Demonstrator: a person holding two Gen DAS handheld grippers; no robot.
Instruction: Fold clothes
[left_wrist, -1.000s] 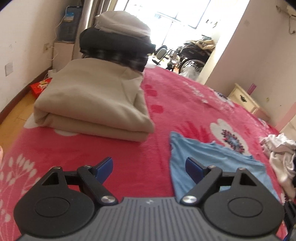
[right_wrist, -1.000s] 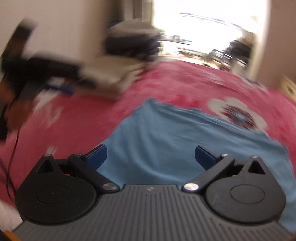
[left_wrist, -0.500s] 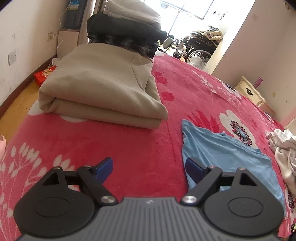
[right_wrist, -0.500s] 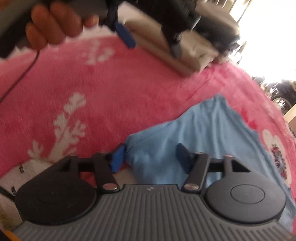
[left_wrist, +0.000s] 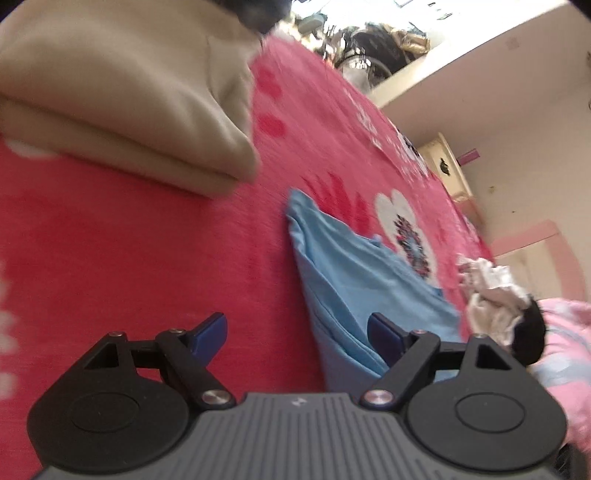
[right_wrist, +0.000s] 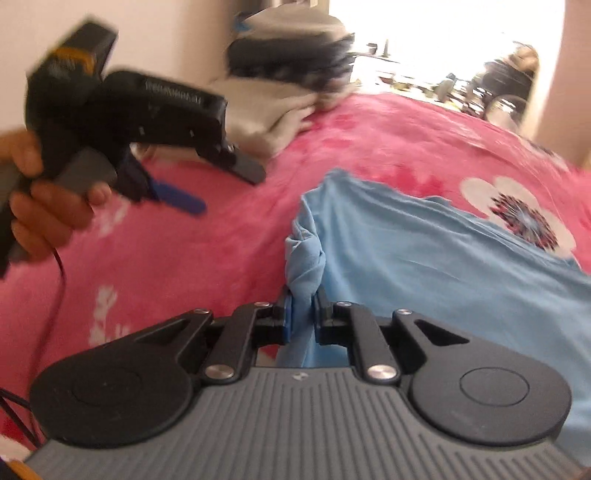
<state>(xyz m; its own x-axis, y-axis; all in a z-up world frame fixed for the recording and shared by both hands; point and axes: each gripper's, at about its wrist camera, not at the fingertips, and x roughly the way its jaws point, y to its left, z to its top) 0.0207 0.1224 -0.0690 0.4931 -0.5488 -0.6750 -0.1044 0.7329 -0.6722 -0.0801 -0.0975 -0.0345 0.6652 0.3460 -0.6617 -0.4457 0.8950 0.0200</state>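
A light blue garment (left_wrist: 354, 273) lies spread on the red flowered blanket (left_wrist: 129, 240); it also shows in the right wrist view (right_wrist: 424, 258). My right gripper (right_wrist: 302, 314) is shut on a bunched near-left edge of the blue garment and lifts it slightly. My left gripper (left_wrist: 297, 330) is open and empty, low over the blanket, with its right finger over the garment's left edge. In the right wrist view the left gripper (right_wrist: 207, 184) is held in a hand at the left, above the blanket.
A folded beige garment (left_wrist: 122, 99) lies at the back left, with dark folded clothes (right_wrist: 291, 55) stacked behind it. A crumpled white and pink pile (left_wrist: 495, 299) sits at the right. A small cabinet (left_wrist: 447, 166) stands by the far wall.
My right gripper has closed on the blue garment's edge and raised it. My left gripper has moved forward and right toward the garment's left edge, still open.
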